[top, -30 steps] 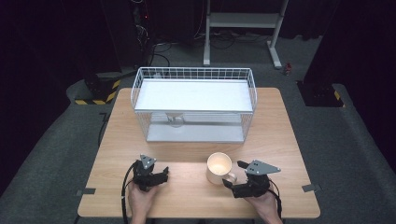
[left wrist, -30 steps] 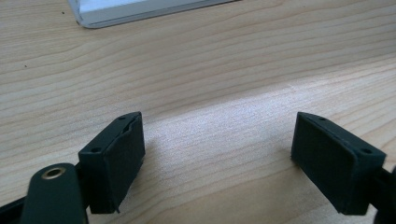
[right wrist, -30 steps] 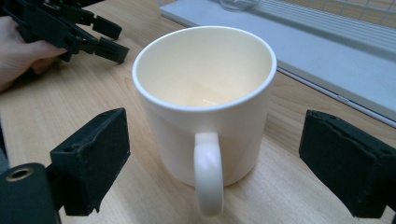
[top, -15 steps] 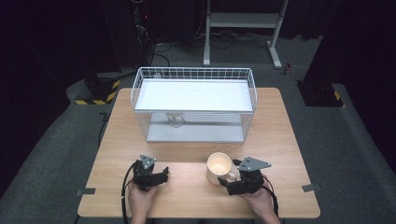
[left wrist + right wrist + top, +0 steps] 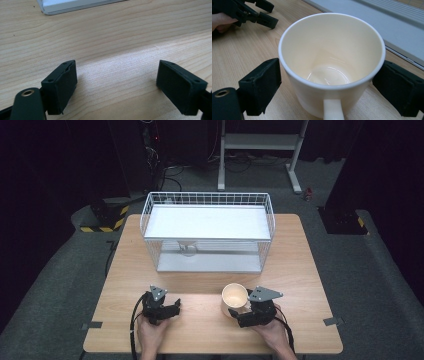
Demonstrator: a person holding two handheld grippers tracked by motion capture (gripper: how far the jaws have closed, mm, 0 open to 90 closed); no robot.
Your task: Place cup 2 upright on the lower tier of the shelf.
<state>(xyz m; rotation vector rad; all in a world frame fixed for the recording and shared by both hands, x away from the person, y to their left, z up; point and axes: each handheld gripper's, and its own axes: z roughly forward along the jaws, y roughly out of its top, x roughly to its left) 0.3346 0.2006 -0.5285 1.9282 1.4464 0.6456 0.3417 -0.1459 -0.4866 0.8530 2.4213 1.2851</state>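
A cream mug (image 5: 234,296) stands upright and empty on the wooden table (image 5: 210,280), at the near right, its handle toward my right gripper. My right gripper (image 5: 237,306) reaches in from the right, and its two black jaws stand on either side of the mug (image 5: 329,50), close to its wall. I see no pad pressing on it, so the right gripper (image 5: 329,92) is open around it. My left gripper (image 5: 175,308) rests low at the near left. Its pads (image 5: 61,87) stand wide apart over bare wood, so the left gripper (image 5: 116,87) is open.
A white wire basket (image 5: 207,195) with a white floor stands on the far half of the table, about a hand's width beyond the mug. Dark floor, cables and a metal stand lie beyond the table. From the right gripper view the left gripper (image 5: 265,13) is at the upper left.
My right gripper has slid left toward the mug, and its jaws now straddle it. The mug and the left gripper have stayed where they were.
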